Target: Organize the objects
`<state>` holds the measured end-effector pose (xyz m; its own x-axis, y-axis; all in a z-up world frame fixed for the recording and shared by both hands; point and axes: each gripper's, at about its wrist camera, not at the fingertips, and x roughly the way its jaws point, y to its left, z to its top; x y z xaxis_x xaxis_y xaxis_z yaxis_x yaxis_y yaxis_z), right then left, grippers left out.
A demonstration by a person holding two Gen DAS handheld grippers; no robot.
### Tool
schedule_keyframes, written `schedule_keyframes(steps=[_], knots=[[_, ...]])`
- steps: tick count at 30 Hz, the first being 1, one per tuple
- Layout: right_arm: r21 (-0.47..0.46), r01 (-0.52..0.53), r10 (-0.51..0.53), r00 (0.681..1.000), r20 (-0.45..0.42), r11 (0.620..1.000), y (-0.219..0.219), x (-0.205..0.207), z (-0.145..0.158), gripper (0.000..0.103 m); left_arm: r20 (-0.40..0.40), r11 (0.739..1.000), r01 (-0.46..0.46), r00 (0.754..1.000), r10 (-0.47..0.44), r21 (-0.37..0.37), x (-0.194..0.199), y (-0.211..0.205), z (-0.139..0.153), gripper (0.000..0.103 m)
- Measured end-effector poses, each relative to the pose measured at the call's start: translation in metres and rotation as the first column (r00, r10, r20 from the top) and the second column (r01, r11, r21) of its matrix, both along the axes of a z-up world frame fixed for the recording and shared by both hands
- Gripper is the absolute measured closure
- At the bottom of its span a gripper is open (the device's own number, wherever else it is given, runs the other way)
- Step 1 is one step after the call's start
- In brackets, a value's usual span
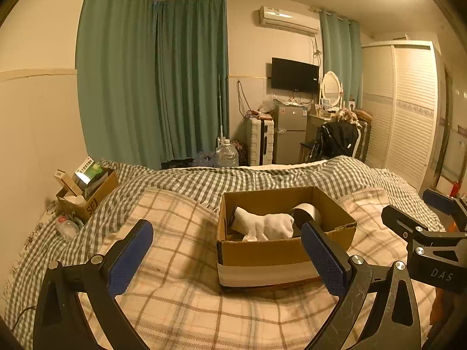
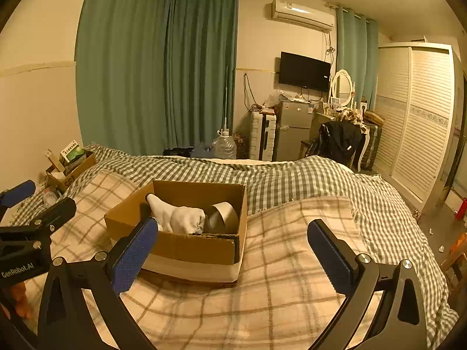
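Right now both claws hang wide and empty above the bed (image 1: 181,300), side by side, neither touching anything. The left claw (image 1: 227,255) frames the near wall of the cardboard box (image 1: 262,252), its right pad overlapping the box's near right corner in the left wrist view. The right claw (image 2: 233,250) sits further to the right, so its left pad overlaps the same box (image 2: 192,248) at the near left while its right pad hovers over bare plaid blanket (image 2: 292,291).

The box rests on the plaid blanket near the middle of the bed, open at the top, with 2 things visible inside: a white sock bundle (image 1: 262,224) lying across the left and middle, and a tape roll (image 1: 308,213) tipped on its side against the right wall. Lying loose in an open-topped box, they look deliberately collected there, which suggests the sorting is well along.

A second carton (image 1: 87,195) stands at the bed's far left edge against the wall, crammed with small packages, with a plastic bottle (image 1: 65,227) lying just beside it. That bottle is probably the next candidate, and the left claw is nearer to it.
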<state>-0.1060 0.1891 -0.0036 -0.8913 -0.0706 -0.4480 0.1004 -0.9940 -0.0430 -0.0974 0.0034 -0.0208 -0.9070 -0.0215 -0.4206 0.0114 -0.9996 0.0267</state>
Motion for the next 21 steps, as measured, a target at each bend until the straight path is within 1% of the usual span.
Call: schedule_keyframes(steps=[9, 17, 21], knots=[[-0.022, 0.004, -0.004, 1.000, 0.003, 1.000, 0.005, 0.000, 0.003, 0.000, 0.008, 1.000, -0.004, 1.000, 0.004, -0.013, -0.004, 0.004, -0.004, 0.000], [-0.018, 0.001, -0.001, 1.000, -0.005, 1.000, 0.006, -0.003, 0.002, 0.000, 0.008, 1.000, -0.016, 1.000, 0.016, -0.001, -0.010, 0.003, -0.004, 0.000], [-0.021, 0.004, -0.004, 1.000, 0.001, 1.000, 0.007, -0.005, 0.000, 0.000, 0.009, 1.000, -0.015, 1.000, 0.016, -0.012, -0.010, 0.004, -0.005, 0.000]])
